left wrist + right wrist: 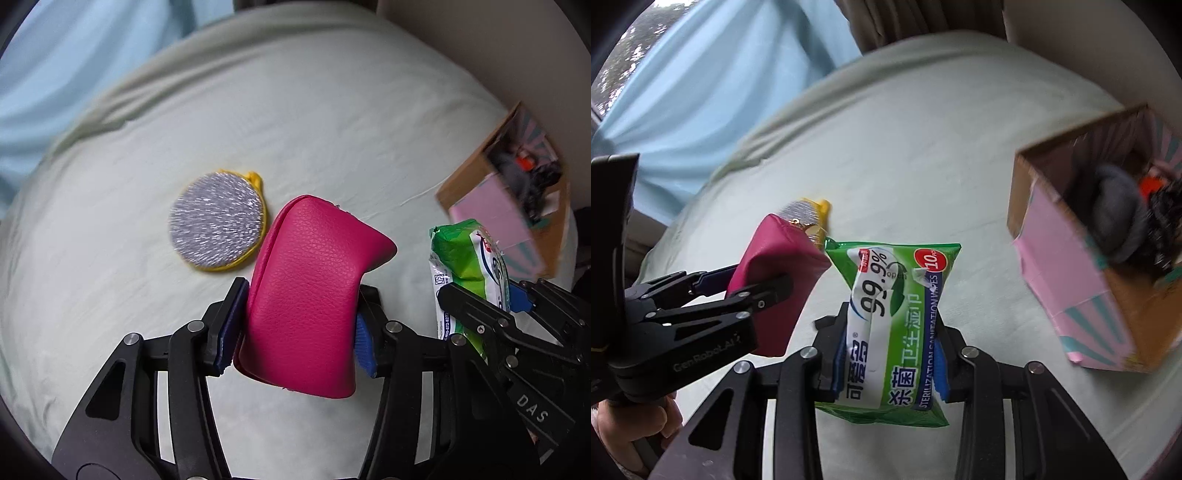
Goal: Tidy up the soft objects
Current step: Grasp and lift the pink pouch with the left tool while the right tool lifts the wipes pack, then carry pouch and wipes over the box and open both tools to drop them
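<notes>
Box (1071,295) contents blurred — pouch (306,295) half hides scrubber (805,212).

Bare bedsheet (923,155) between scrubber (218,221) and box (1082,288).

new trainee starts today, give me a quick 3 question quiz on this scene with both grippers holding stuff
1. True or false: the left gripper is shut on the pink pouch.
2. What does the right gripper hold?
A. the round scrubber
B. the green wipes pack
C. a grey sock
3. Fill in: the round scrubber with the yellow rim lies on the ____, held by neither gripper.

Key:
1. True; its fingers press the pouch from both sides.
2. B; the green wipes pack sits between its fingers, with the cardboard box off to the right.
3. Bed; it rests flat on the pale green sheet.
</notes>
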`<act>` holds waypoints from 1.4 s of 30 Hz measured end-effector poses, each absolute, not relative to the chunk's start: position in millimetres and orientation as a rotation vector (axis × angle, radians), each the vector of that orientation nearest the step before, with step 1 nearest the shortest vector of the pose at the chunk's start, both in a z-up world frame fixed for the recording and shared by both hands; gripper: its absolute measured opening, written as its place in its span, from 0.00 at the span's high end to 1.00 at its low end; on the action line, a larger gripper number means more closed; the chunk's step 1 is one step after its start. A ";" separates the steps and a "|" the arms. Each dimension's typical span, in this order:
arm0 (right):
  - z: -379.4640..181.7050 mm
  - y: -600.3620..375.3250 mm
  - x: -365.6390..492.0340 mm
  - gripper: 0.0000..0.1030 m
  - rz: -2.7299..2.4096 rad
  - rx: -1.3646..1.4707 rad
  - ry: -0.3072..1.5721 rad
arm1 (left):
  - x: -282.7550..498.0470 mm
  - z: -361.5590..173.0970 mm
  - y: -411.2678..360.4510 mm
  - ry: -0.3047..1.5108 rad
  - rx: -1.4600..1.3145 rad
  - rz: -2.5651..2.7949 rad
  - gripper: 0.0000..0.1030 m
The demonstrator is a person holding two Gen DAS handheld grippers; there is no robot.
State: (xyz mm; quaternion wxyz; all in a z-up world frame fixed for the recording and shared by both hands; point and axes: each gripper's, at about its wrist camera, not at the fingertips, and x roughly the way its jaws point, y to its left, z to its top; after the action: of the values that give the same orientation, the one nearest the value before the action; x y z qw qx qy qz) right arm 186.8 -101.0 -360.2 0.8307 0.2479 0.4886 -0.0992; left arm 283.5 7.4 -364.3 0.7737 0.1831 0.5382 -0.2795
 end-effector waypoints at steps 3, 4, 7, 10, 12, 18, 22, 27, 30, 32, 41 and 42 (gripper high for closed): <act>-331.5 -99.0 174.2 0.67 -0.187 0.517 1.018 | 271.4 -326.3 21.7 1.145 0.355 -0.570 0.54; -317.5 -97.6 168.8 0.67 -0.174 0.505 1.012 | 265.0 -312.8 26.5 1.135 0.341 -0.555 0.54; -281.5 -93.3 157.2 0.67 -0.131 0.471 0.992 | 246.5 -274.8 40.2 1.102 0.288 -0.511 0.54; -244.8 -93.4 141.9 0.67 -0.076 0.419 0.967 | 218.2 -237.7 49.2 1.057 0.241 -0.472 0.54; -222.5 -95.9 133.2 0.67 -0.041 0.396 0.954 | 201.3 -214.7 47.8 1.034 0.221 -0.442 0.54; -171.5 -121.9 106.6 0.67 0.046 0.334 0.910 | 159.7 -160.8 29.6 0.992 0.106 -0.359 0.53; -144.1 -152.5 96.6 0.67 0.084 0.278 0.886 | 139.3 -138.4 -1.2 0.973 0.025 -0.318 0.53; -134.5 -203.6 84.4 0.67 0.100 0.238 0.883 | 123.4 -133.7 -51.2 0.967 -0.007 -0.309 0.53; -138.1 -237.4 80.7 0.67 0.099 0.211 0.890 | 119.4 -140.6 -87.8 0.970 -0.028 -0.303 0.53; -144.6 -261.7 80.2 0.67 0.099 0.211 0.906 | 118.9 -147.3 -110.4 0.985 -0.045 -0.297 0.53; -185.9 -345.3 99.0 0.67 0.085 0.221 0.995 | 139.5 -202.8 -185.5 1.117 -0.085 -0.269 0.53; -190.8 -353.6 101.9 0.67 0.080 0.228 1.004 | 143.0 -211.2 -191.4 1.134 -0.085 -0.265 0.53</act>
State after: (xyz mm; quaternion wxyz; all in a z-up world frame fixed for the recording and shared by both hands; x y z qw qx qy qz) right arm 101.9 -353.6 -190.8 0.8697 0.1090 0.4798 0.0381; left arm 143.0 -191.4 -211.2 0.8345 -0.0403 0.5352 -0.1249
